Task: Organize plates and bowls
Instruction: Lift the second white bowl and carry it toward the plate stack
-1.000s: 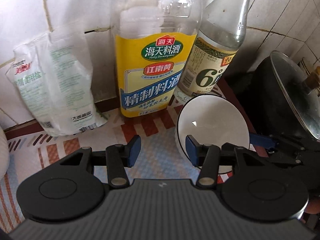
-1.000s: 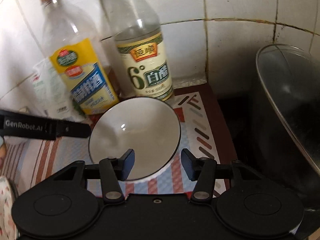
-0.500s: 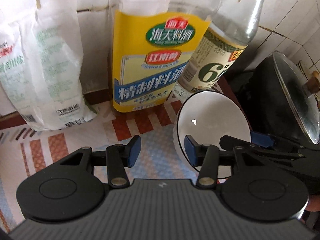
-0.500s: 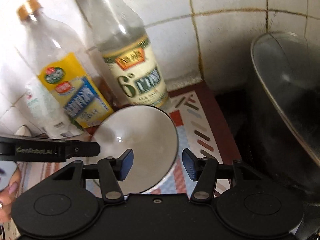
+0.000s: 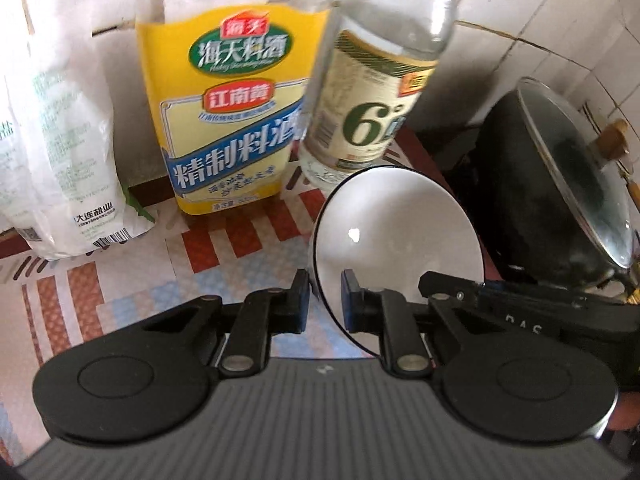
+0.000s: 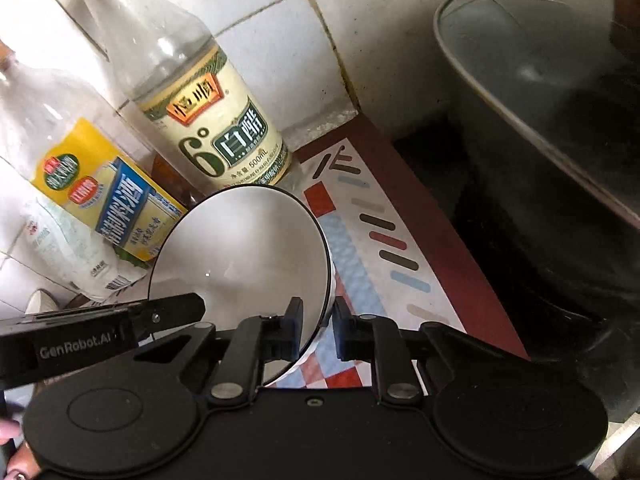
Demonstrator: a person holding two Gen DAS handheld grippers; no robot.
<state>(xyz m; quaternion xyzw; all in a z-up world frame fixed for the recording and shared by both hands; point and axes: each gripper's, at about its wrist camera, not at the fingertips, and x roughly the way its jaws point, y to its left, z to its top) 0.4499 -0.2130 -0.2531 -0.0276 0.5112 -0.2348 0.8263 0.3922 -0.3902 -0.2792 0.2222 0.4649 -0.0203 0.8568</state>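
White bowl (image 5: pixel 396 236) with dark rim, near the counter's (image 5: pixel 132 280) back-right corner, before the vinegar bottle (image 6: pixel 208 120) and beside the wok (image 5: pixel 560 200). Left gripper (image 5: pixel 325 300) and right gripper (image 6: pixel 316 330) each nearly closed astride opposite rim walls. Step: two-handed grasp; next, a level lift clear of the bottles.

patterned counter mat (image 5: pixel 224 240) carries two bottles (image 5: pixel 228 120), a salt bag (image 5: pixel 68 168), the bowl (image 5: pixel 400 232).
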